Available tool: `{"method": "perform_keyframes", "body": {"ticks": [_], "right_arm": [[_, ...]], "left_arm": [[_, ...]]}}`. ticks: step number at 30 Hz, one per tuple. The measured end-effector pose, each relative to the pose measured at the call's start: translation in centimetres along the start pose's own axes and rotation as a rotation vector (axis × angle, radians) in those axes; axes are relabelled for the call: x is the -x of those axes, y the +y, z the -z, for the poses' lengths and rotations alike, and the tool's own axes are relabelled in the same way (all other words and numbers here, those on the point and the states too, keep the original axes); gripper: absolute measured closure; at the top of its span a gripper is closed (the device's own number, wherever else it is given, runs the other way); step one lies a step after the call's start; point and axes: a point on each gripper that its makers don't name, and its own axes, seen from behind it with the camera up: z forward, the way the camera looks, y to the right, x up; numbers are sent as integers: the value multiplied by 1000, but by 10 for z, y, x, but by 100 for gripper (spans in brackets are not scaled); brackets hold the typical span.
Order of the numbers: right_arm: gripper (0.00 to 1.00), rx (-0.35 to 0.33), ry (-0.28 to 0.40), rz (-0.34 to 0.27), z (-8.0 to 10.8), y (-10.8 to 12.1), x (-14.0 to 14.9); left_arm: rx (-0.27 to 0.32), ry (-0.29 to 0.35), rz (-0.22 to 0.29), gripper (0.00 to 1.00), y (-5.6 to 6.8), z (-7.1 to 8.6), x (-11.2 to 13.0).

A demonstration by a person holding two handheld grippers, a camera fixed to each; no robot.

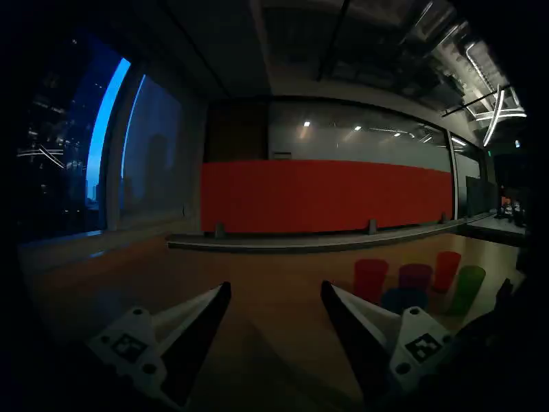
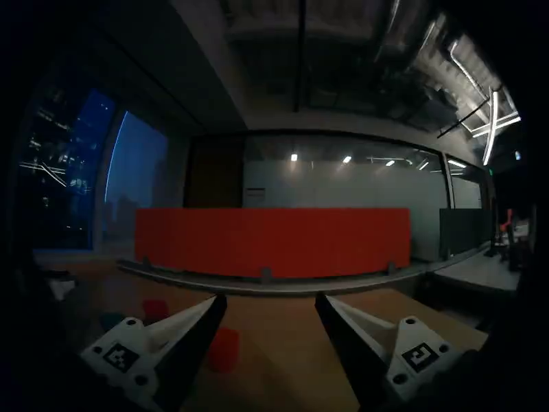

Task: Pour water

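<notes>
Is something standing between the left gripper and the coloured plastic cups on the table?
Nothing visible does. In the left gripper view, only bare wooden table lies between the left gripper, jaws open, and the red translucent plastic cup at the group's left edge, ahead to the gripper's right.

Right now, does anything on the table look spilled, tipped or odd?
Nothing stands out. The cups look upright together on the table, with no spill visible in the dim light. The left gripper and right gripper are open, empty.
</notes>
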Motion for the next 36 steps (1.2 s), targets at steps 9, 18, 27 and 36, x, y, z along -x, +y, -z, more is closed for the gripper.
{"method": "perform_keyframes", "body": {"ticks": [9, 18, 27, 36], "right_arm": [[0, 10, 4, 3, -8, -8, 4], [0, 52, -38, 25, -10, 0, 36], [0, 84, -74, -3, -12, 14, 63], [0, 91, -96, 9, -13, 19, 78]], "left_arm": [[0, 0, 0, 3, 0, 1, 0], [-1, 0, 0, 3, 0, 2, 0], [0, 0, 0, 2, 0, -1, 0], [0, 0, 0, 2, 0, -1, 0]]}}
